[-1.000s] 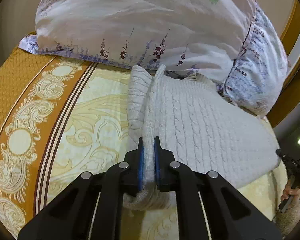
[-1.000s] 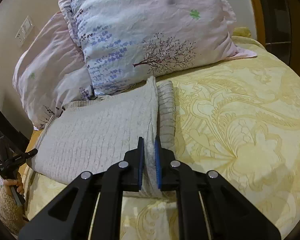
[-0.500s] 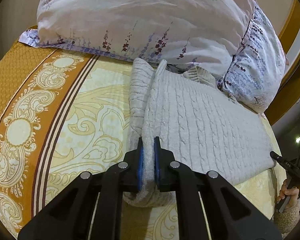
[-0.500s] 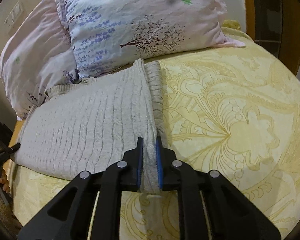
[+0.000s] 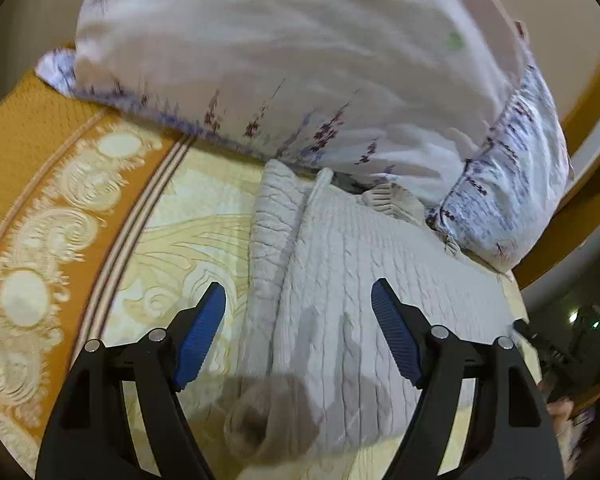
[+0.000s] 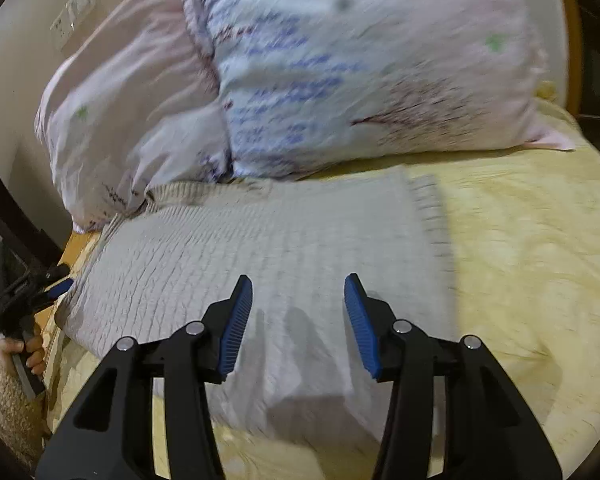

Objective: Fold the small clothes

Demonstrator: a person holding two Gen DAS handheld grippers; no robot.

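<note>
A white cable-knit sweater (image 5: 364, 280) lies flat on the bed with a sleeve folded along its left side; it also shows in the right wrist view (image 6: 260, 256). My left gripper (image 5: 298, 300) is open and empty just above the sweater's near left corner, where a rolled cuff (image 5: 268, 420) sits. My right gripper (image 6: 298, 292) is open and empty above the sweater's near edge. The left gripper also shows at the far left of the right wrist view (image 6: 28, 292), held in a hand. Both views are motion-blurred.
Two floral pillows (image 5: 300, 64) lie against the sweater's far edge; they also show in the right wrist view (image 6: 340, 68). The yellow patterned bedspread (image 6: 532, 260) stretches right, with an orange border (image 5: 28, 184) at the left. A wooden headboard (image 5: 596, 92) stands behind.
Both grippers have opened and let go of the sweater's side folds, which now lie on the bed. Both cameras have shifted, blurring the views.
</note>
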